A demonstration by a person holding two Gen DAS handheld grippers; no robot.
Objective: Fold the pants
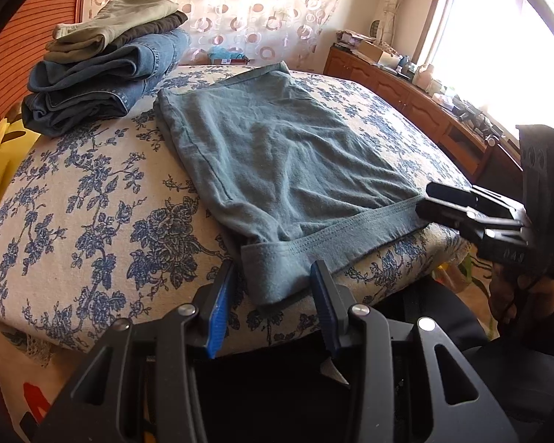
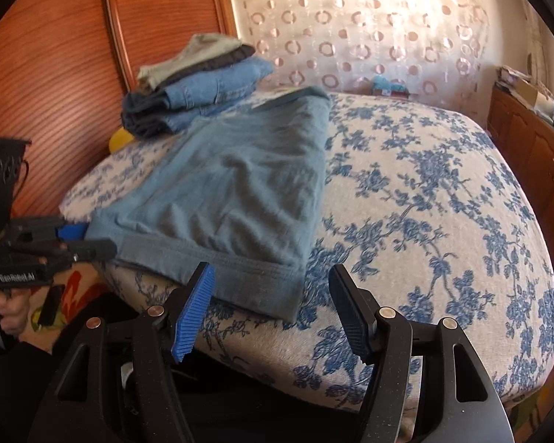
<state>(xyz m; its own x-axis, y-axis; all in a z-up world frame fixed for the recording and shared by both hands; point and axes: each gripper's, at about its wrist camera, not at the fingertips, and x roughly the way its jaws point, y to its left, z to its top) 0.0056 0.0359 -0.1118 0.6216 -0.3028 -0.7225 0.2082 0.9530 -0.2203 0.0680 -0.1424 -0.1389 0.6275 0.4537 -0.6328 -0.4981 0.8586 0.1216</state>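
Grey-blue pants (image 1: 273, 155) lie folded flat on the floral bed (image 1: 92, 199), waistband toward me at the near edge; they also show in the right wrist view (image 2: 240, 184). My left gripper (image 1: 273, 288) is open, its jaws on either side of the waistband's left corner (image 1: 262, 269) at the bed edge. My right gripper (image 2: 269, 295) is open at the waistband's right corner (image 2: 277, 284). In the left wrist view the right gripper (image 1: 424, 203) comes in from the right at the waistband end. In the right wrist view the left gripper (image 2: 88, 243) shows at the left.
A stack of folded jeans and khaki pants (image 1: 103, 62) sits at the bed's far left, by the wooden headboard (image 2: 55, 74). A yellow object (image 1: 0, 158) lies left of the bed. A wooden cabinet (image 1: 406, 99) runs under the window on the right.
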